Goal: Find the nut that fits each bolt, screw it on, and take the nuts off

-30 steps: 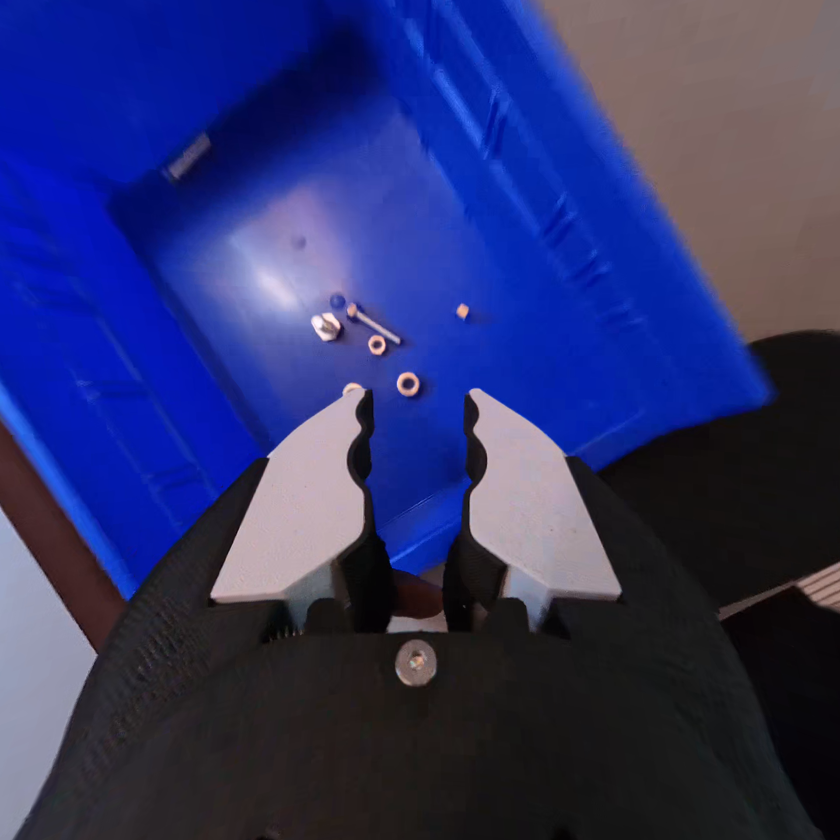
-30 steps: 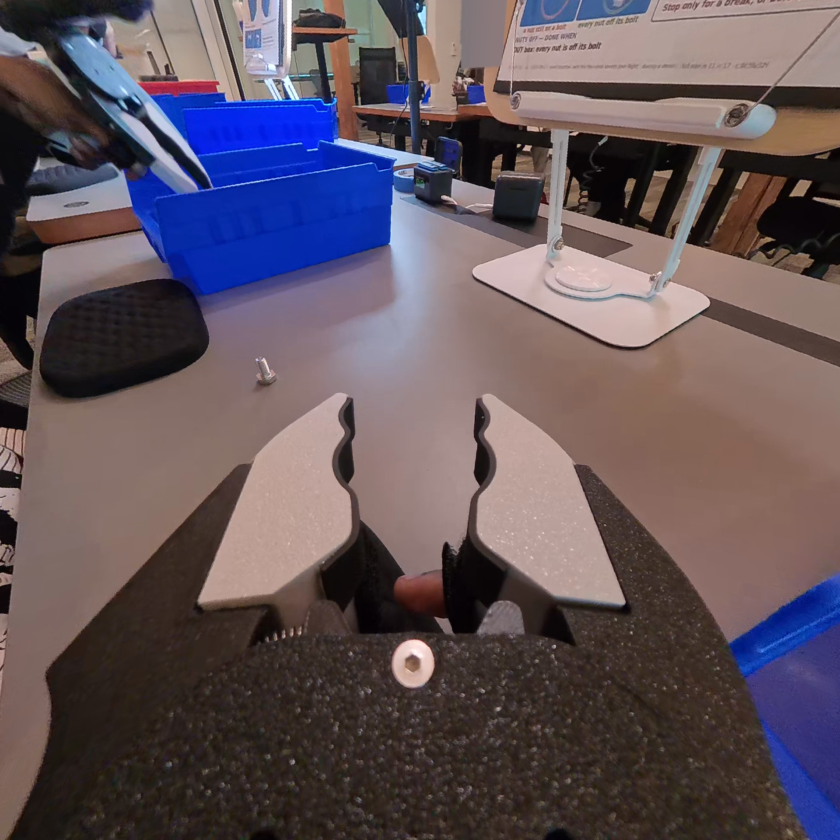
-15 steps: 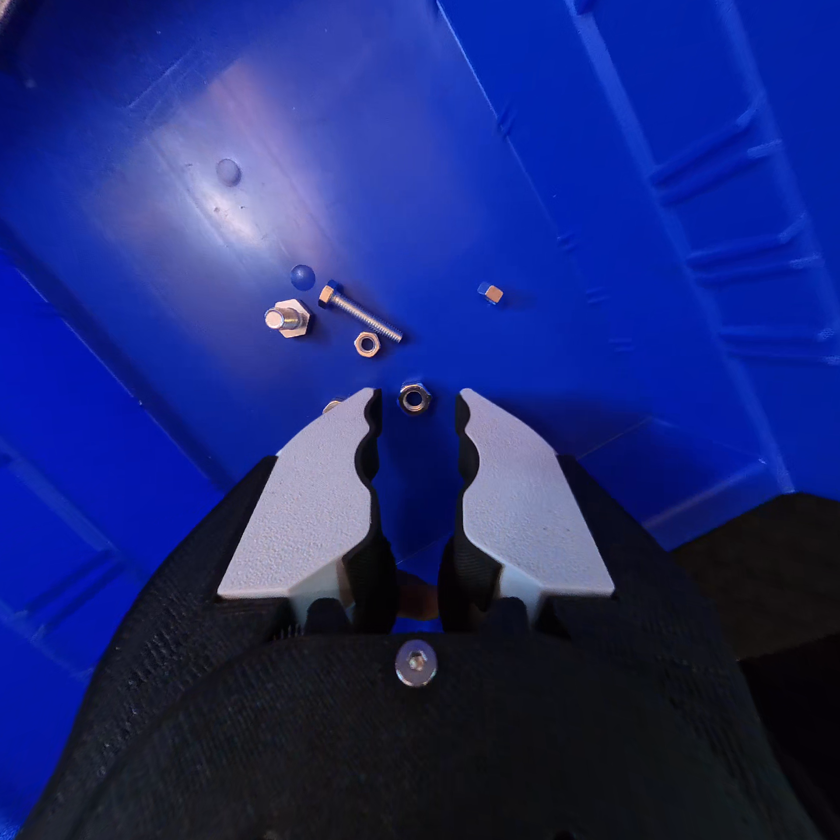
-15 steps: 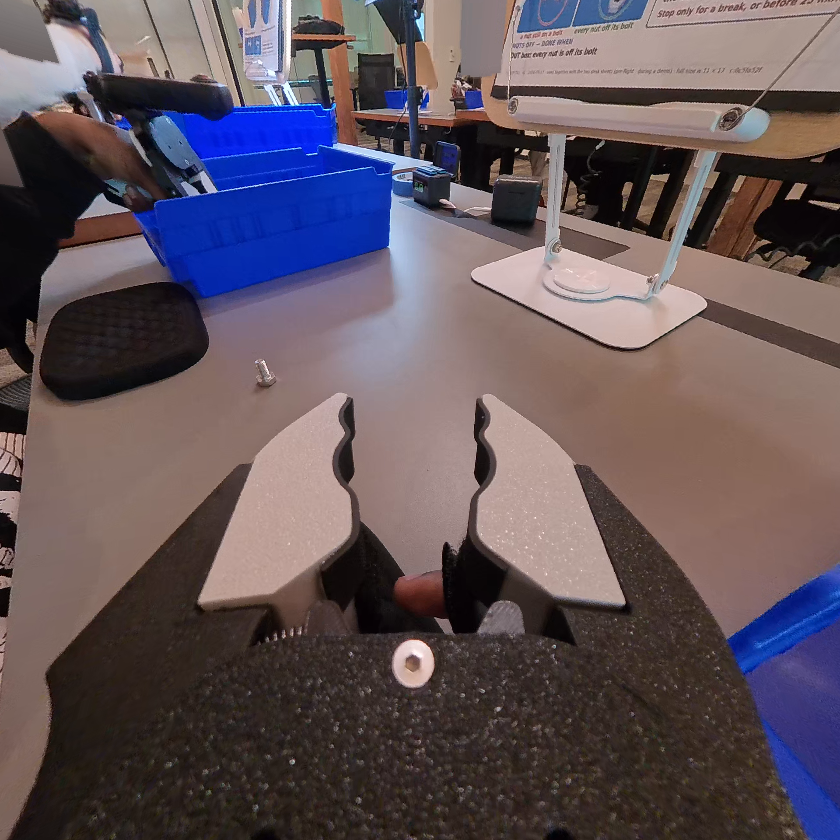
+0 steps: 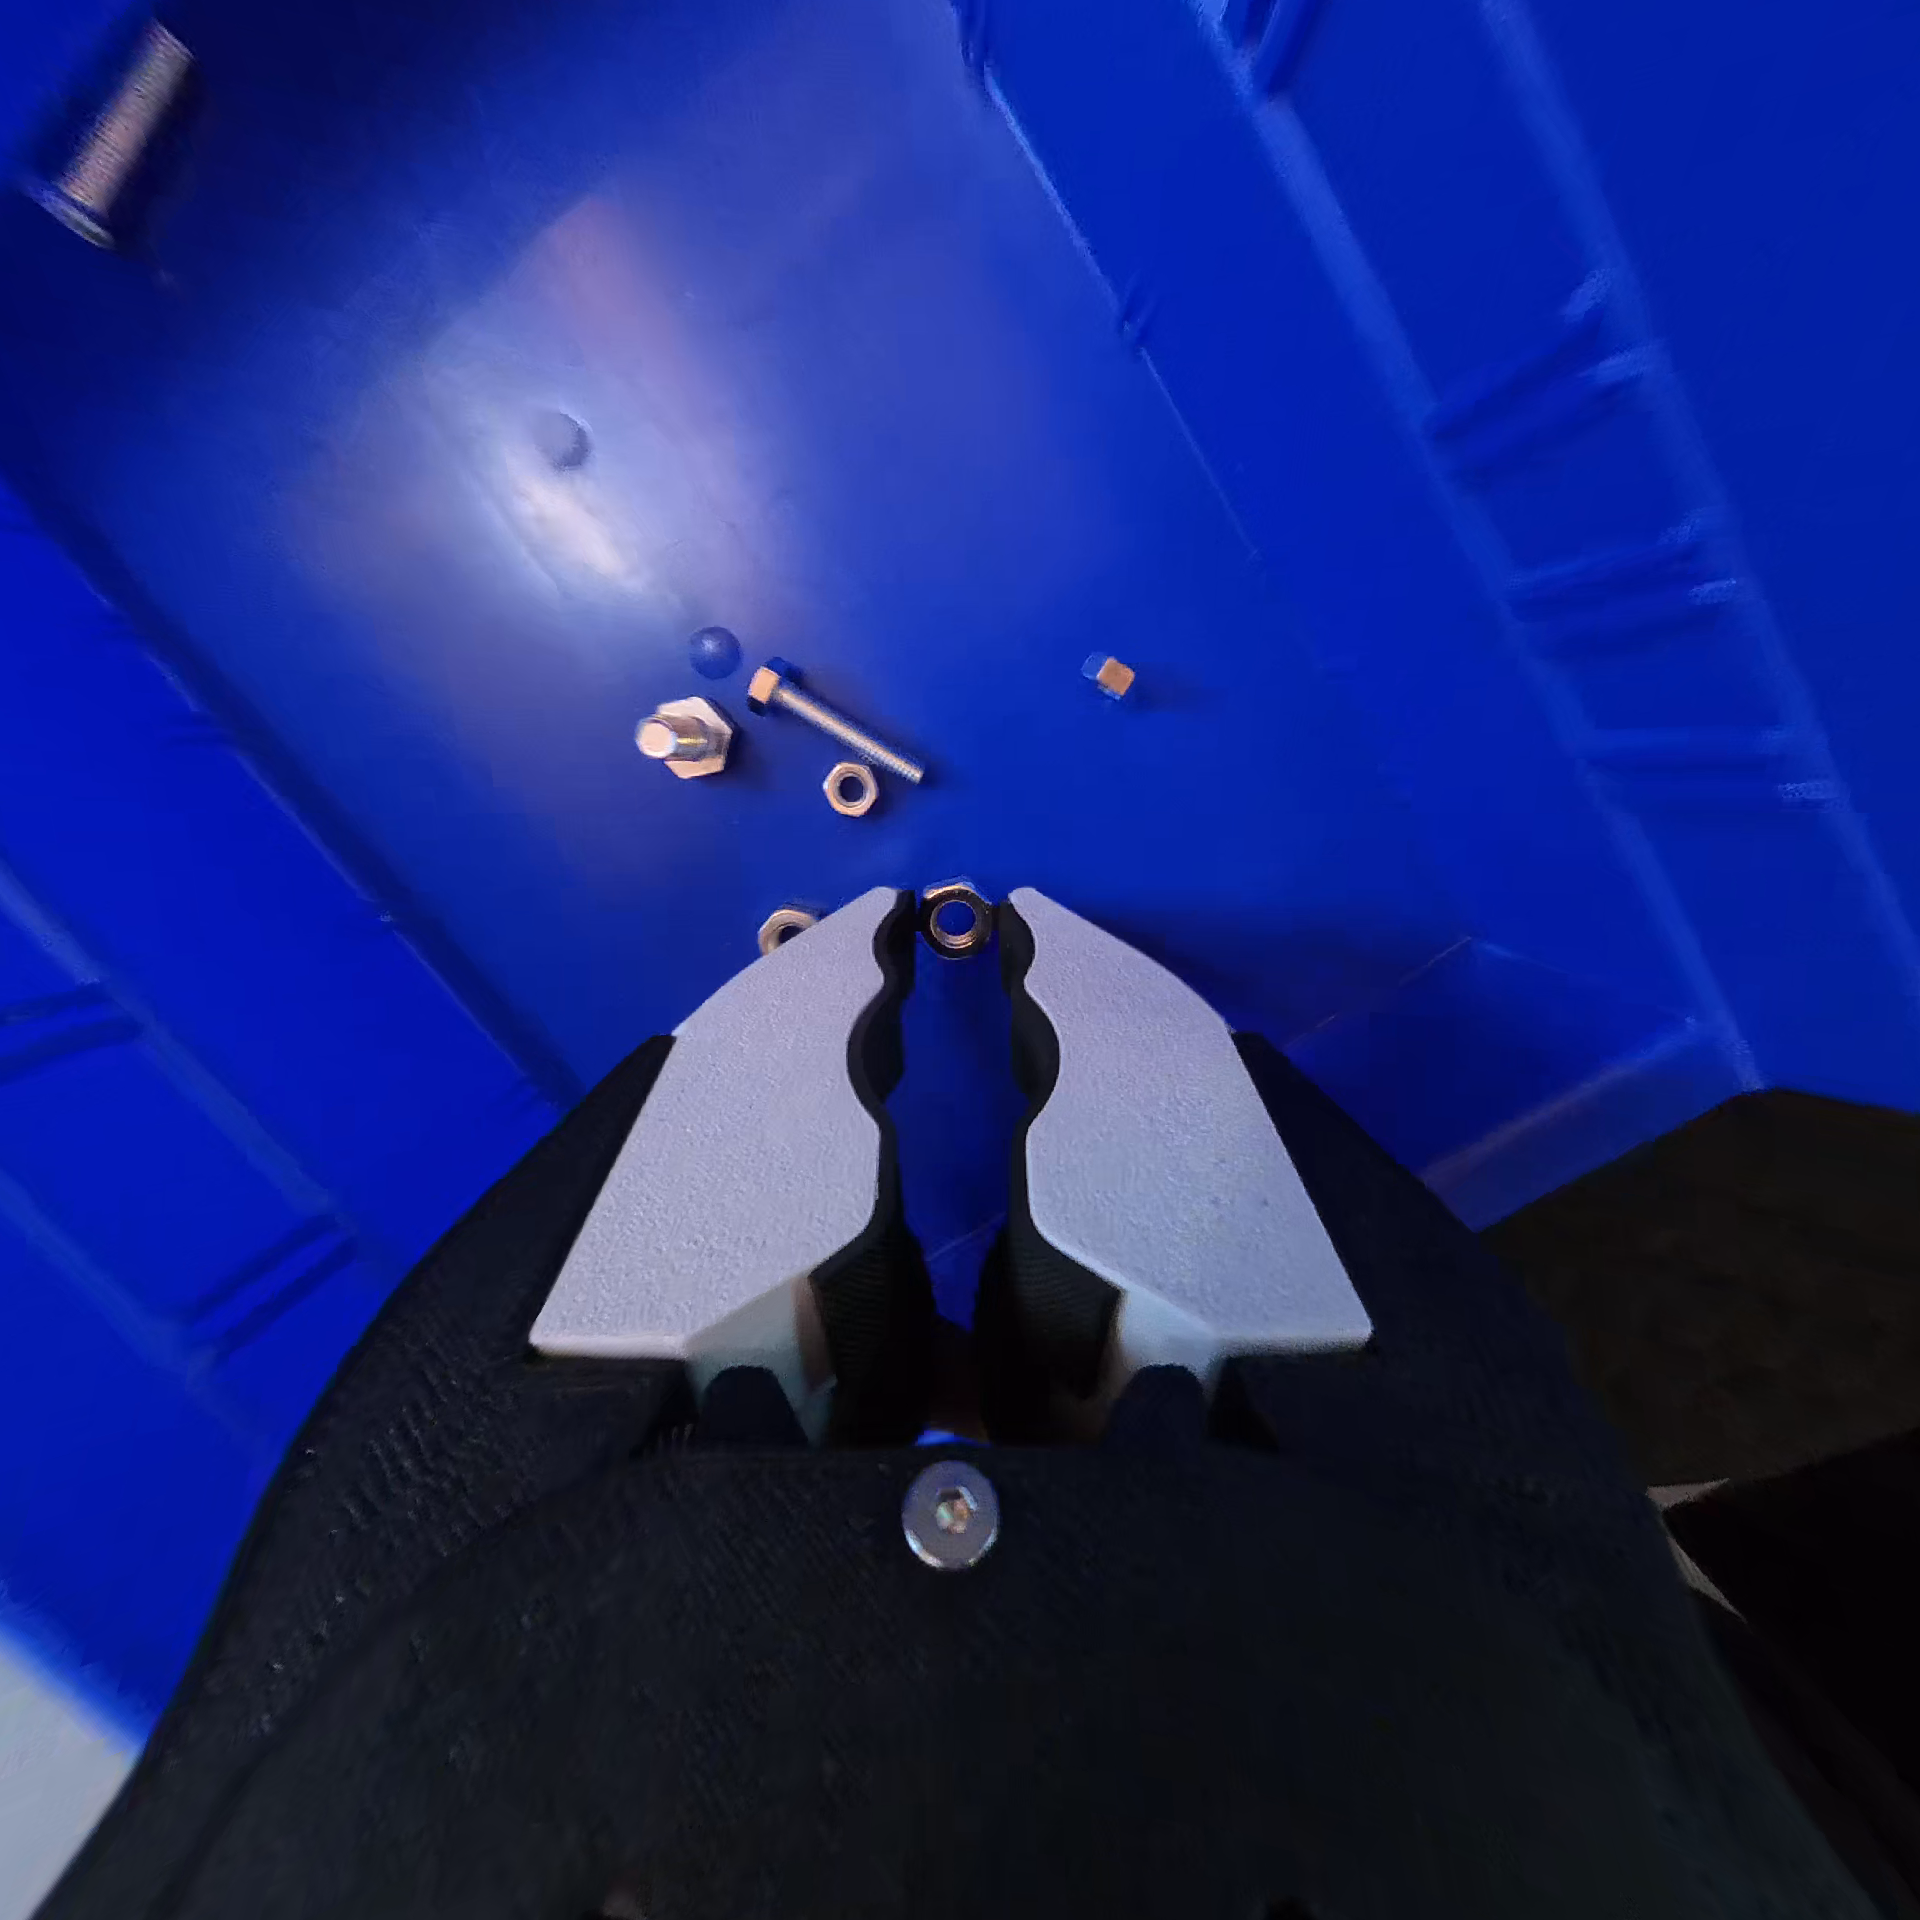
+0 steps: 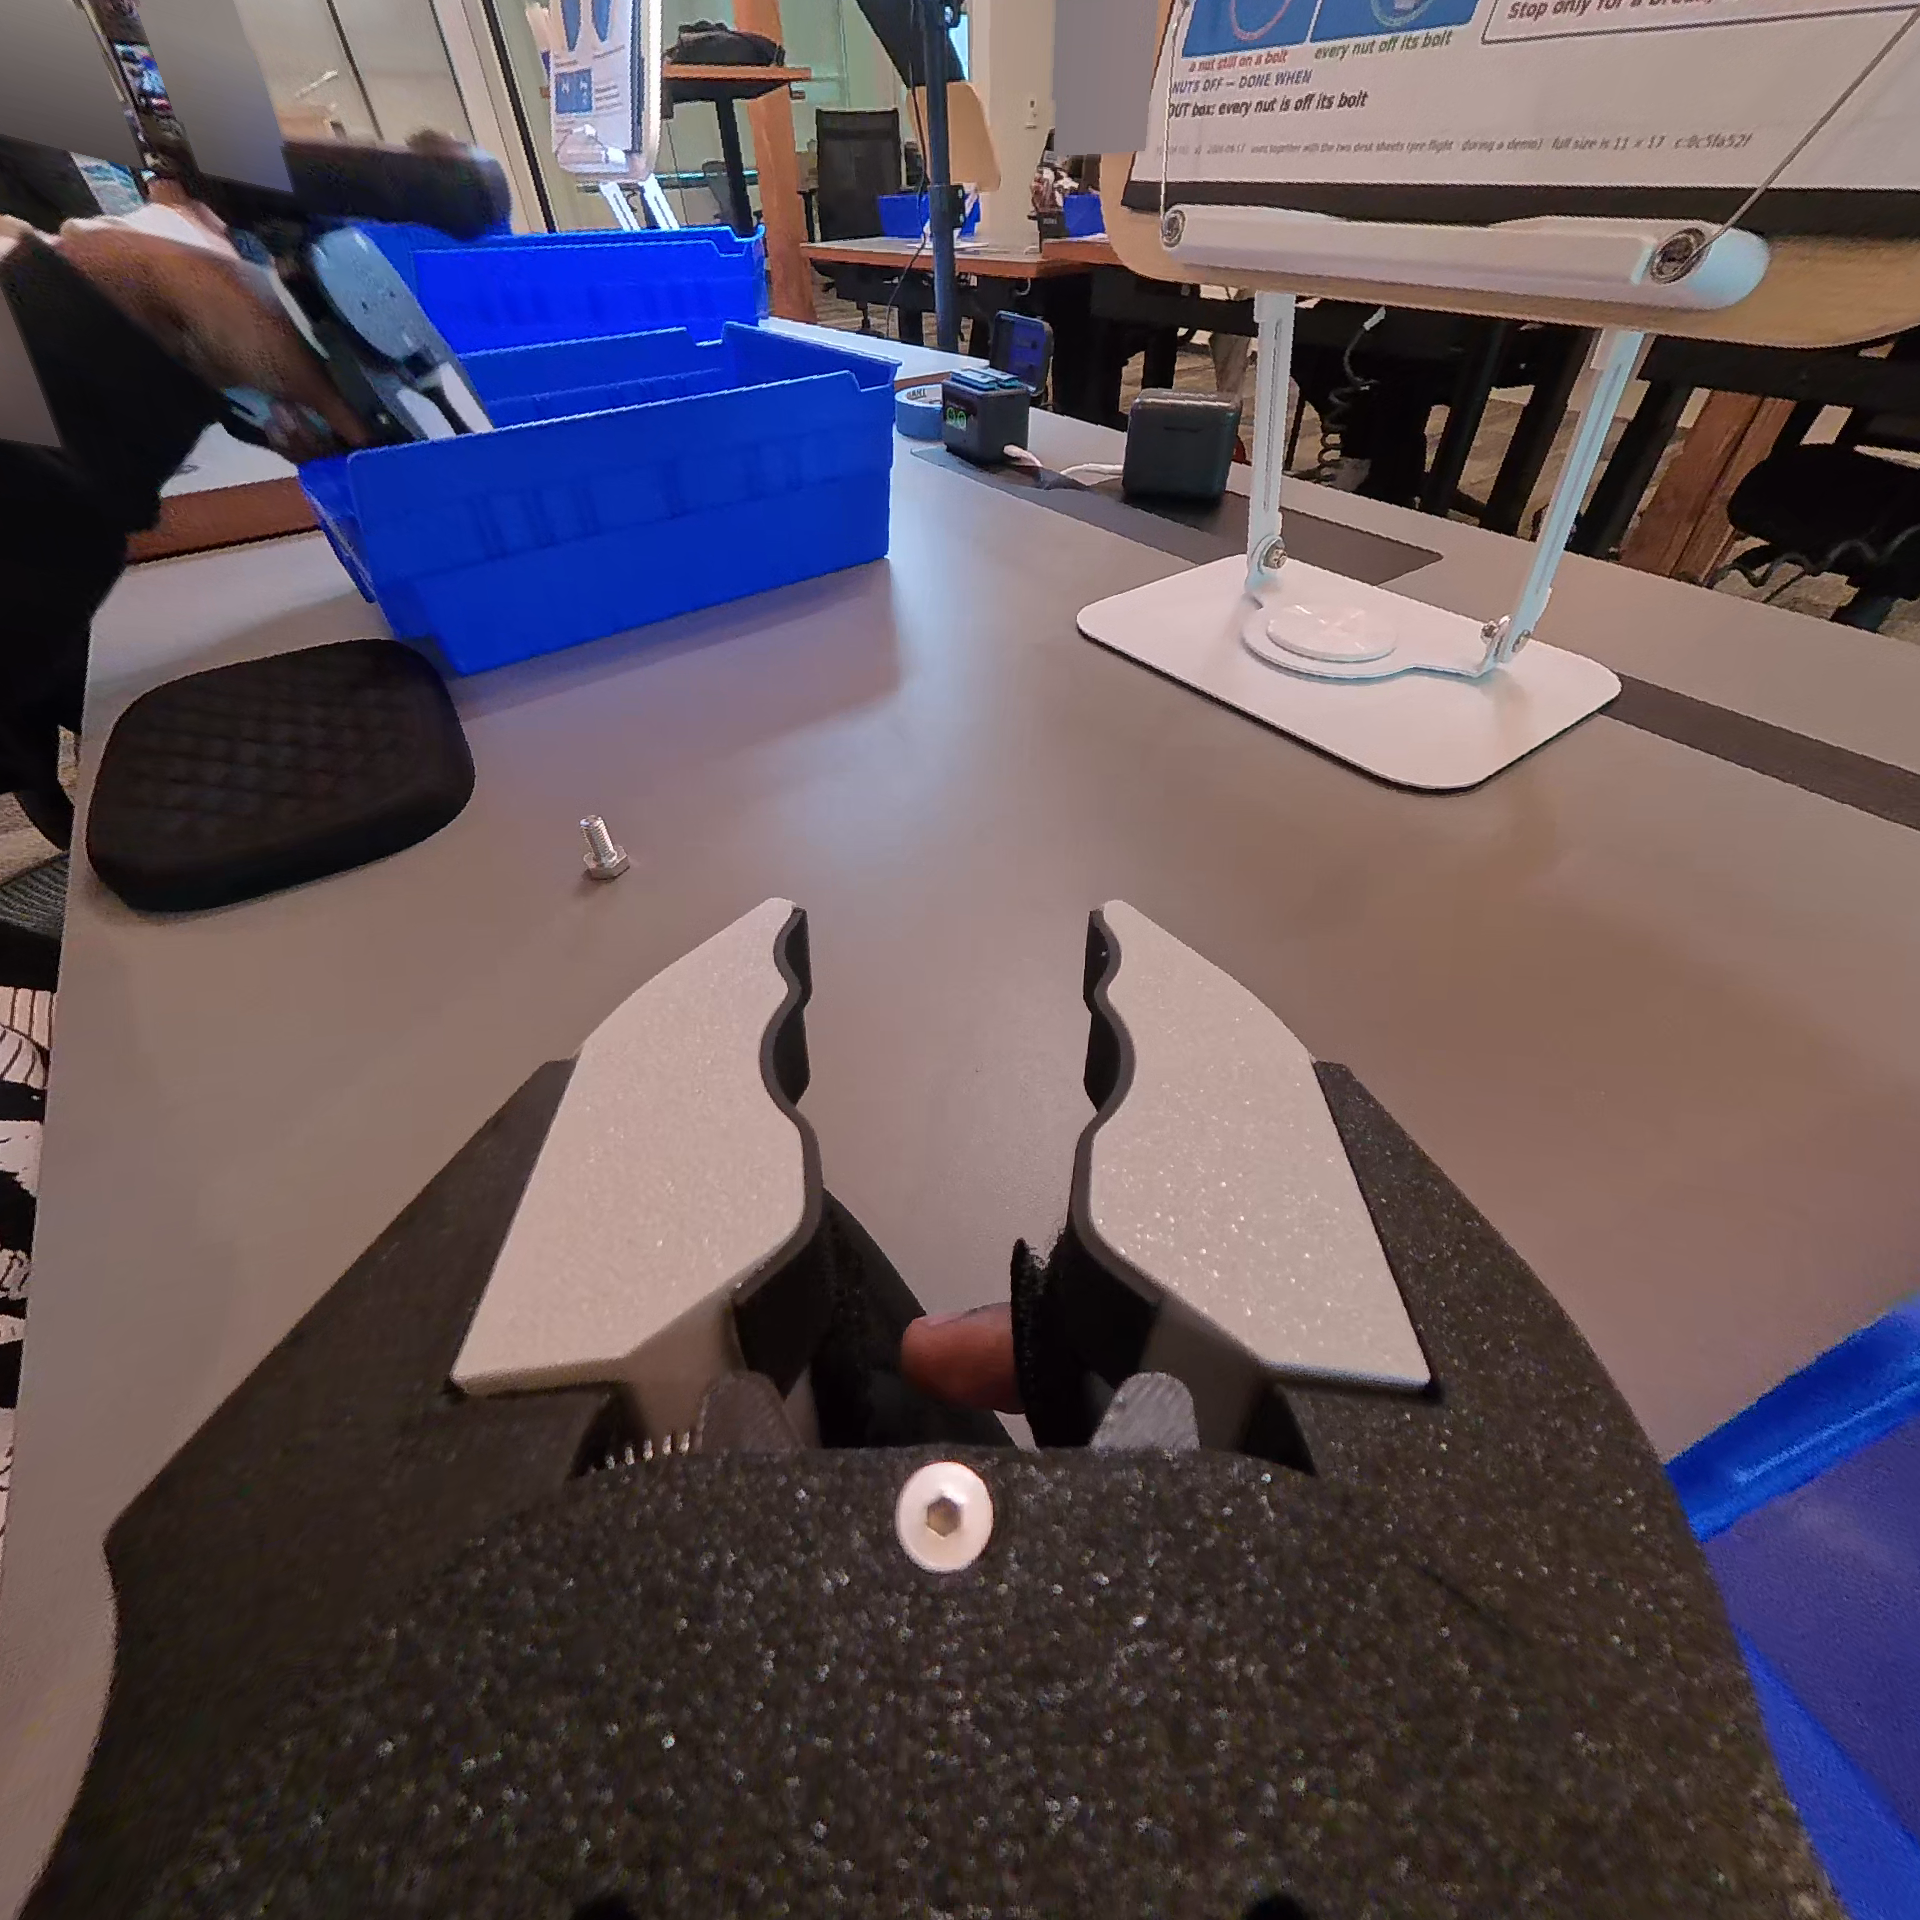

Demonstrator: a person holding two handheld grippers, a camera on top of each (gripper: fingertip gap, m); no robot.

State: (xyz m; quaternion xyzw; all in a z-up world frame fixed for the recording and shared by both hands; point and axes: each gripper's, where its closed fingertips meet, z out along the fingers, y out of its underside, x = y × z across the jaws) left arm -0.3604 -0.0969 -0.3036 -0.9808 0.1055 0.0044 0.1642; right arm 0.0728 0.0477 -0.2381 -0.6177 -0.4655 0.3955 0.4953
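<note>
Blue bin (image 5: 1558, 520) walls hem the left claw (image 5: 958, 914); loose hardware crowds ahead.

Four nuts are lying in one blue bin (image 5: 1558, 416): a nut between the jaws (image 5: 954, 922), a half-hidden nut (image 5: 779, 923), a loose nut (image 5: 850, 790) and a small nut (image 5: 1110, 677). Three bolts are lying with them: a thin bolt (image 5: 831, 722), a stubby bolt (image 5: 686, 738) and a thick bolt (image 5: 114, 135). On the surface (image 6: 1039, 810), one lone bolt (image 6: 603, 850), one black pad (image 6: 270, 758) and one white stand (image 6: 1351, 675) are sitting.
</note>
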